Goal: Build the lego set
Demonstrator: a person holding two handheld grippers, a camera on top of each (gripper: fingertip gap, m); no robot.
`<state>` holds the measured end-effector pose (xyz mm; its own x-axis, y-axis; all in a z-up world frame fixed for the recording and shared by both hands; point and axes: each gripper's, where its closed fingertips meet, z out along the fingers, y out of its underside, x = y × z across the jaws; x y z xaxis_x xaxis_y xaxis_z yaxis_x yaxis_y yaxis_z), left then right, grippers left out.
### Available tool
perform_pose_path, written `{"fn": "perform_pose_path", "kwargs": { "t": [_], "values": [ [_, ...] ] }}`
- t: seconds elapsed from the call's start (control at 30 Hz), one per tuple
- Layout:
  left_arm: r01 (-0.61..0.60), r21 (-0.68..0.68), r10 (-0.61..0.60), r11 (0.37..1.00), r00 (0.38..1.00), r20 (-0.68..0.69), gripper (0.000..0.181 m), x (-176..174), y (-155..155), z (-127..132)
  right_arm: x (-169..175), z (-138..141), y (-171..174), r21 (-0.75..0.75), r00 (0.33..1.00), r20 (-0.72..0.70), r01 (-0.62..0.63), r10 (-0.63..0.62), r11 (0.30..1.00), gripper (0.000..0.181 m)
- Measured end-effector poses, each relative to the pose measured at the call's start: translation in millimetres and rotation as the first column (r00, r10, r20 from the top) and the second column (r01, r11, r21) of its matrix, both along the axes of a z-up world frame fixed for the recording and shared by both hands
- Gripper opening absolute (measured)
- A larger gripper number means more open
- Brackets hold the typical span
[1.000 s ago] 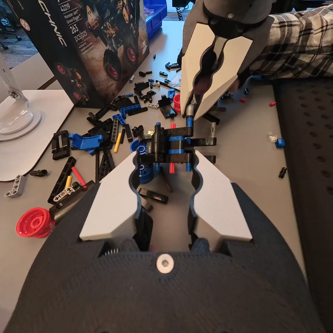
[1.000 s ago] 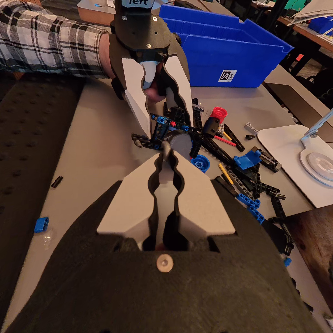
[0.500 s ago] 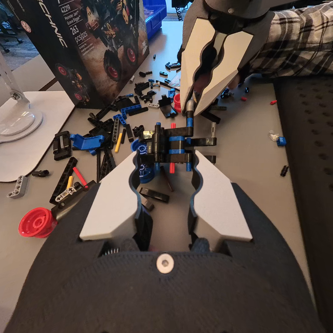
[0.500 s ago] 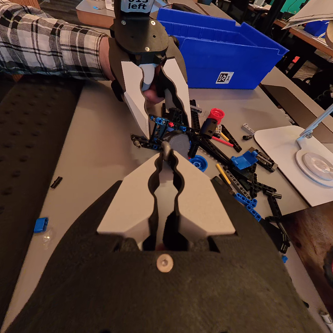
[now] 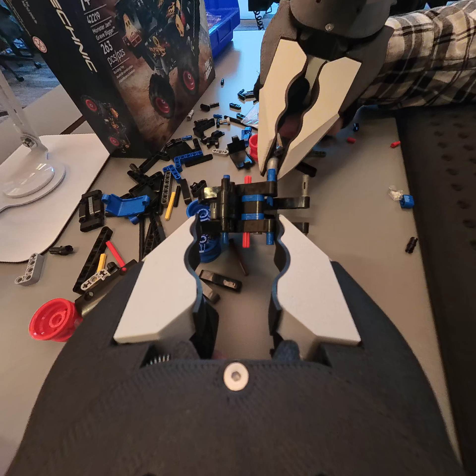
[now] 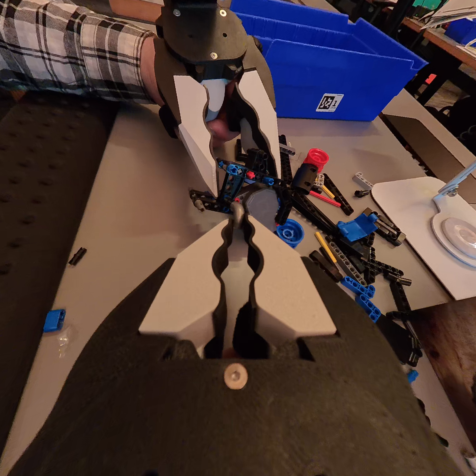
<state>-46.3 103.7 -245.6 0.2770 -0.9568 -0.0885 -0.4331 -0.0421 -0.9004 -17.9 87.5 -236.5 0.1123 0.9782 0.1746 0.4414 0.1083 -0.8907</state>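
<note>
My left gripper (image 5: 238, 224) is shut on a black and blue Technic assembly (image 5: 247, 203) with red and blue pins, holding it just above the grey table (image 5: 347, 257). My right gripper (image 6: 238, 219) is shut on a small grey piece (image 6: 238, 213) and presses it onto a blue pin (image 5: 271, 173) at the assembly's far corner. In the left wrist view the right gripper (image 5: 270, 167) comes down from the top. In the right wrist view the left gripper (image 6: 244, 180) holds the assembly (image 6: 234, 177) from behind.
The set's box (image 5: 128, 64) stands at the back left. Loose black, blue, yellow and red parts (image 5: 159, 180) lie left of the assembly, with a red wheel hub (image 5: 54, 319) and a blue hub (image 6: 289, 233). A blue bin (image 6: 334, 64), a white lamp base (image 5: 31, 180) and a dark mat (image 5: 443, 231) border the area. About 4 centimetres separates my left fingertips from my right.
Almost nothing. My right gripper has tilted slightly while still holding the grey piece against the assembly. My left gripper holds the assembly in the same place.
</note>
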Motion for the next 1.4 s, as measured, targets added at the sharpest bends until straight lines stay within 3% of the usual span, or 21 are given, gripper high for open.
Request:
{"fn": "perform_pose_path", "kwargs": {
  "t": [0.6, 1.4],
  "values": [
    [-0.030, 0.090, 0.034, 0.996, 0.999, -0.040, 0.055, 2.3, 2.1, -2.7, 2.6, -8.6, 3.7, -0.078, 0.997, 0.049, 0.061, -0.057, 0.995, 0.006],
    [-0.084, 0.189, 0.101, 0.978, 0.991, -0.082, 0.055, 4.1, 10.3, -8.3, 3.6, -13.6, 5.3, -0.060, 0.988, 0.079, 0.137, -0.132, 0.989, 0.005]
  ]
}}
